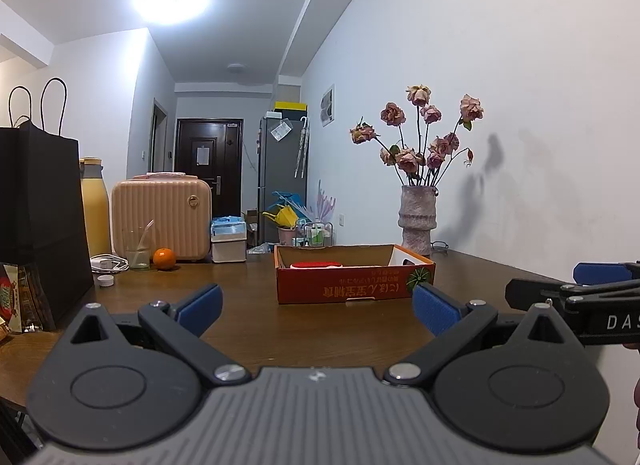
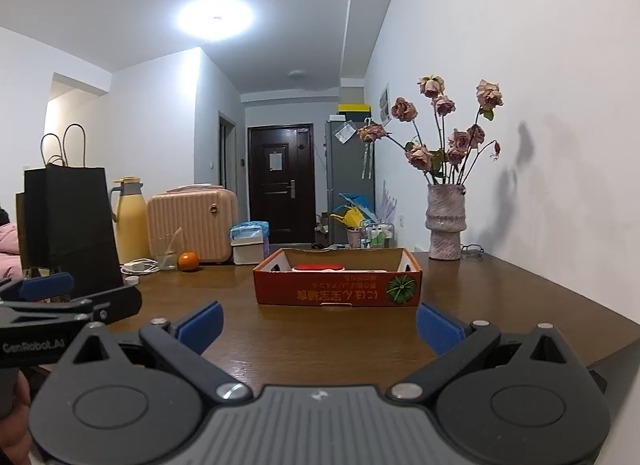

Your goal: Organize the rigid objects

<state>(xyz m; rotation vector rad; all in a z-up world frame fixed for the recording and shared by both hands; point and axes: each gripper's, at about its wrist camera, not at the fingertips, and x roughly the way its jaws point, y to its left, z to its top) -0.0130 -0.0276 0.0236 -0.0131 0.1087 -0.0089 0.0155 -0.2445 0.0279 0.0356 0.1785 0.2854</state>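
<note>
My left gripper and right gripper both hover low over the tabletop, jaws spread wide and holding nothing. Just ahead sits the cardboard box, with a red-topped item already lying inside; I cannot tell what else it holds. Loose things wait well off to the left: an orange, a white cap, a glass. I judge the sorting barely begun. Only the right view shows the eyeglasses beside the vase; only the left shows the printed packet near the black bag.
</note>
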